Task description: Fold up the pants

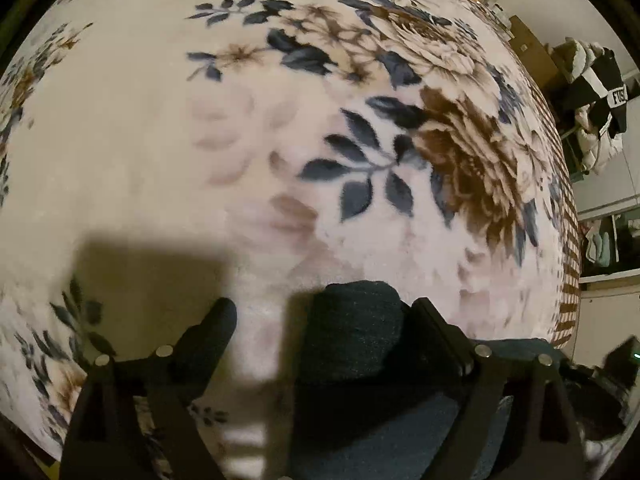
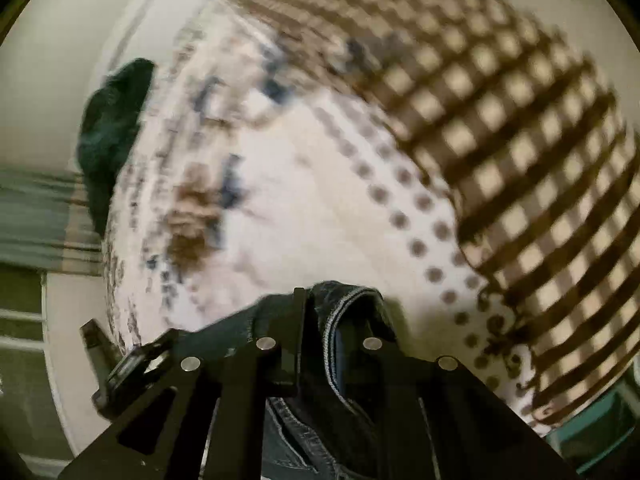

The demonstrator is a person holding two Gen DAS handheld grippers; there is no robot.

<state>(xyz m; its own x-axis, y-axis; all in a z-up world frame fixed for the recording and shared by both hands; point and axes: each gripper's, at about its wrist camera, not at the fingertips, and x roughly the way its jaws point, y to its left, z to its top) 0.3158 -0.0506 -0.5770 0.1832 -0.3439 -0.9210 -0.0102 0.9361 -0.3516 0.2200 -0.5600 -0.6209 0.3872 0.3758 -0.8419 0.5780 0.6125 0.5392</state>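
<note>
The pants are dark blue denim. In the left wrist view a folded bulge of the pants [image 1: 352, 332] lies between my left gripper's [image 1: 324, 312] fingers, against the right finger [image 1: 436, 324]; the left finger [image 1: 216, 320] stands apart over the blanket, so the jaws are wide open. In the right wrist view my right gripper [image 2: 340, 304] is shut on a stitched hem of the pants [image 2: 348, 320], held above the floral blanket [image 2: 320, 184]. The picture is motion-blurred.
The bed is covered by a cream floral blanket [image 1: 200, 120] with a brown checked border [image 2: 520, 128]. A dark green cloth [image 2: 112, 128] lies at the bed's far edge. Clothes hang on a rack [image 1: 596, 96] beside the bed, with shelves [image 1: 608, 240] below.
</note>
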